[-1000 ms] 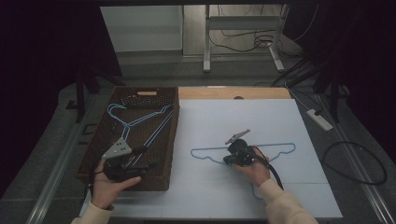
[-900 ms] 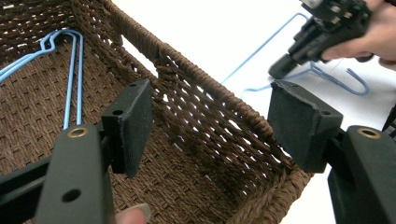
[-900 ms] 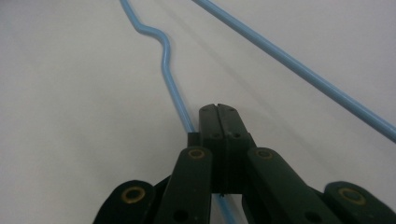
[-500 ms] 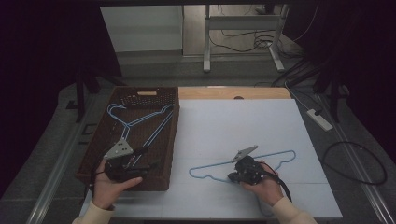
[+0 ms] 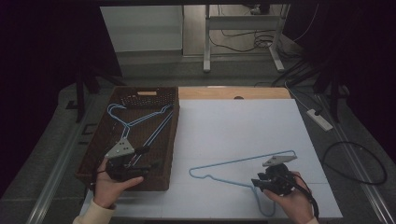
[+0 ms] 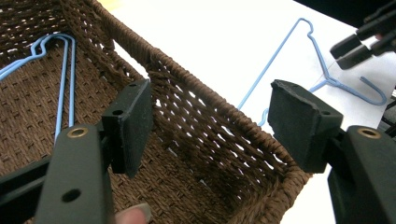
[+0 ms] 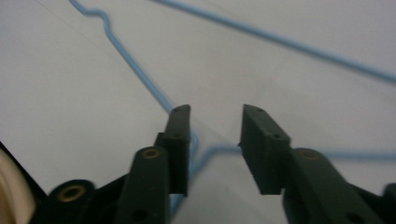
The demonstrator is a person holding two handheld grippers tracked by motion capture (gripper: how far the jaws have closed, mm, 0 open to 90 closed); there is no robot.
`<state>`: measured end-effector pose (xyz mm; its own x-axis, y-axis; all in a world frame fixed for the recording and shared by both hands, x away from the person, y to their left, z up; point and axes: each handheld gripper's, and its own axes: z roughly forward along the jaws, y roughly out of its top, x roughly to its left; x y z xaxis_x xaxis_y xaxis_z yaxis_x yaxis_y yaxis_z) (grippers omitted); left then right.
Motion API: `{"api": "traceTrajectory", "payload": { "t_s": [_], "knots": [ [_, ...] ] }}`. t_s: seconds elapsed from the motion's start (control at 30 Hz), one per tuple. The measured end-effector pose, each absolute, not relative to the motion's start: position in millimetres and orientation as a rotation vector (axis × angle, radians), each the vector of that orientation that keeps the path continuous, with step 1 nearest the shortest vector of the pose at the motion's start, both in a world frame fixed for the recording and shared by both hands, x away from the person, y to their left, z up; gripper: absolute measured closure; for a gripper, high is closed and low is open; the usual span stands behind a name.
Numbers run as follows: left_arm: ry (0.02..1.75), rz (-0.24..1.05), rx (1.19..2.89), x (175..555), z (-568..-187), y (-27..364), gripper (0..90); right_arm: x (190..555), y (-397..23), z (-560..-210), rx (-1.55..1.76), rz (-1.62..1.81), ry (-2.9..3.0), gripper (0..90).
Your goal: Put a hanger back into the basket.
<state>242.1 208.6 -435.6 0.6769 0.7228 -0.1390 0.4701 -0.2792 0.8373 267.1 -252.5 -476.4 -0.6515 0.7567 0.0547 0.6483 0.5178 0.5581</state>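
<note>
A blue wire hanger point(image 5: 233, 162) lies flat on the white sheet point(image 5: 243, 126), its hook toward the near edge. My right gripper point(image 5: 257, 183) hovers low over its neck. In the right gripper view the jaws point(image 7: 215, 116) have just been opening and stand apart, with the hanger point(image 7: 140, 71) on the sheet beneath them and neither pad pressing on it. My left gripper point(image 5: 148, 157) sits at the near end of the brown wicker basket point(image 5: 175, 140), open point(image 6: 210, 112), the basket wall point(image 6: 187, 84) showing beyond its jaws. More blue hangers point(image 5: 152, 135) point(image 6: 73, 79) lie in the basket.
A bare wooden strip point(image 5: 233, 92) runs along the table's far edge. On the floor to the right lie a power strip point(image 5: 320, 119) and a looped black cable point(image 5: 355, 163). A metal stand point(image 5: 243, 32) is behind the table. The left gripper view shows the other gripper point(image 6: 359, 42) and the table hanger point(image 6: 275, 58).
My right hand has drawn the hanger toward the near edge and to the right, turning it, then opened its jaws off the wire. The left hand has stayed still.
</note>
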Motion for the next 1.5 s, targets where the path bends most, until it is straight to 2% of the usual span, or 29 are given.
{"api": "traceTrajectory", "payload": {
  "t_s": [0.1, 0.3, 0.5, 0.63, 0.93, 0.97, 1.23, 1.5],
  "knots": [
    [0.928, 0.331, 1.937, 243, -436, 208, 32.3, 256, -253, -480, 1.253, 0.765, 2.554, 55.0],
    [0.92, 0.327, 1.937, 243, -436, 208, 32.3, 247, -239, -491, 1.28, 0.615, 2.586, 54.2],
    [0.908, 0.32, 1.936, 243, -435, 210, 32.3, 244, -230, -497, 1.369, 0.481, 2.559, 63.2],
    [0.898, 0.313, 1.939, 244, -435, 209, 32.3, 248, -218, -495, 1.448, 0.351, 2.549, 72.9],
    [0.872, 0.313, 1.961, 244, -436, 203, 32.3, 258, -206, -493, 1.549, 0.216, 2.549, 83.4],
    [0.869, 0.317, 1.968, 244, -436, 200, 32.3, 260, -207, -492, 1.56, 0.218, 2.561, 86.6],
    [0.818, 0.332, 2.028, 238, -434, 175, 32.2, 265, -214, -490, 1.515, 0.273, 2.615, 87.0],
    [0.741, 0.304, 2.115, 229, -434, 132, 32.2, 274, -224, -467, 1.449, 0.339, 2.652, 87.1]
  ]
}}
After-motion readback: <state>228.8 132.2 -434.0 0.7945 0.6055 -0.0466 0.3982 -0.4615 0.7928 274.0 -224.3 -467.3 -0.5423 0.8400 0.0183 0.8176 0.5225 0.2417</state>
